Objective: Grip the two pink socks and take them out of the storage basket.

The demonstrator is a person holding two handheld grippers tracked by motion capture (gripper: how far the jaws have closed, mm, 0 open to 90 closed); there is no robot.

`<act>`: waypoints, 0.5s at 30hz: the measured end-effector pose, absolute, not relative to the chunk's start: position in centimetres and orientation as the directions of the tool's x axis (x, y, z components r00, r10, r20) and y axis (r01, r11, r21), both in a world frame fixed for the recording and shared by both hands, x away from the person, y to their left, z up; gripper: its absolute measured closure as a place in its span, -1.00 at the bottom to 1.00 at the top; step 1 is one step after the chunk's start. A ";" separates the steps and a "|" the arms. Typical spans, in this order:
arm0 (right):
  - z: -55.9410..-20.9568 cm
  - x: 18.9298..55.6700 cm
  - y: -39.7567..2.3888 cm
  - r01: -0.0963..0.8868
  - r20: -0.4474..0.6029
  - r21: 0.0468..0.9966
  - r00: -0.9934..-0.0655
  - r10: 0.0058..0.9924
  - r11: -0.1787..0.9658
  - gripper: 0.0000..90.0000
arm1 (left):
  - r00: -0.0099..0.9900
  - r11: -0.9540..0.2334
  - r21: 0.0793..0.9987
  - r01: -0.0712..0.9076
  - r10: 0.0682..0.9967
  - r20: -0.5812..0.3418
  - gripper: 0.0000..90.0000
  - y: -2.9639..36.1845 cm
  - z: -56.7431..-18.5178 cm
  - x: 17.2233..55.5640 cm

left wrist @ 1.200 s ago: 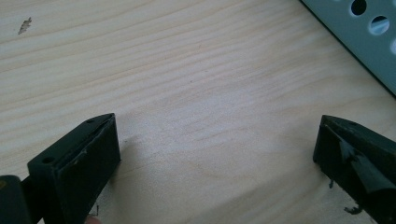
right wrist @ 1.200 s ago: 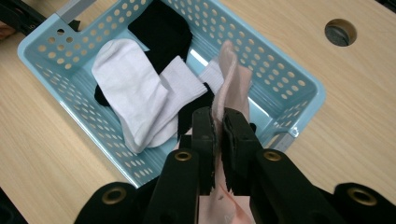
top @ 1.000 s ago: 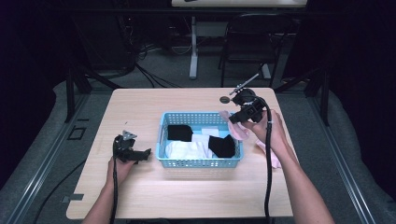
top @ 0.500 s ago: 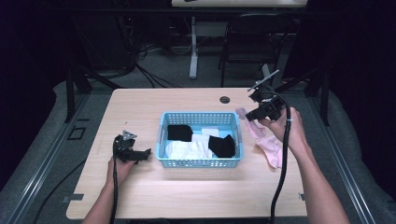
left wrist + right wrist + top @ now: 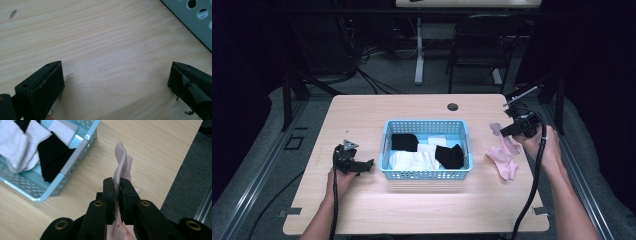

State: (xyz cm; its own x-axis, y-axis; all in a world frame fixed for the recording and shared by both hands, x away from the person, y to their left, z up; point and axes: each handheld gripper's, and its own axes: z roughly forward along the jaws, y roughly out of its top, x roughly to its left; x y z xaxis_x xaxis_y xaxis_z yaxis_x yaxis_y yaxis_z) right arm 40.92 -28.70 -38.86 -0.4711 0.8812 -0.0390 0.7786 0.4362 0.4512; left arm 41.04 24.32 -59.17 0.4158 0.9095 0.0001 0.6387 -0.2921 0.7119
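Dark room surrounding a pale wooden table [image 5: 422, 205], with cables, a chair and table legs showing dimly behind it on a grey floor.

At the left, a person's left hand is resting the left gripper [image 5: 368, 164] on the wood just beside the basket; in the left gripper view its jaws are standing wide apart with nothing between them, only bare grain below.

In the middle, a light blue perforated basket [image 5: 426, 173] is holding black socks [image 5: 449, 157] and white socks [image 5: 409, 160], loosely heaped.

At the right, the right gripper [image 5: 504, 132] is clenching a pink sock [image 5: 503, 155], its jaws pinched tight on one end. Most of the sock is lying on the table, well apart from the basket, while the pinched end is standing up from the wood.

Judging by this, the sock is being laid out beside the basket. To do it well, the right hand should be lowering the pinched end flat, drawing the fabric straight so it is not folding over itself, and keeping it clear of the table's right edge before releasing.

A small dark round hole [image 5: 452, 106] is sitting near the table's far edge.
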 end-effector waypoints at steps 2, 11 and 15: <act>-39.9 41.0 -29.5 0.788 -0.021 0.451 -0.461 0.887 0.420 0.87 | 0.416 -0.292 0.712 0.639 0.909 0.000 -0.99 24.3 -59.2 41.0; -45.0 41.6 -30.5 0.837 0.050 0.392 -0.435 0.899 0.383 0.86 | 0.418 -0.295 0.711 0.638 0.909 0.002 -0.99 24.3 -59.2 41.1; -47.4 42.0 -30.1 0.852 0.076 0.358 -0.435 0.897 0.383 0.86 | 0.418 -0.296 0.711 0.638 0.908 0.003 -0.99 24.3 -59.2 41.1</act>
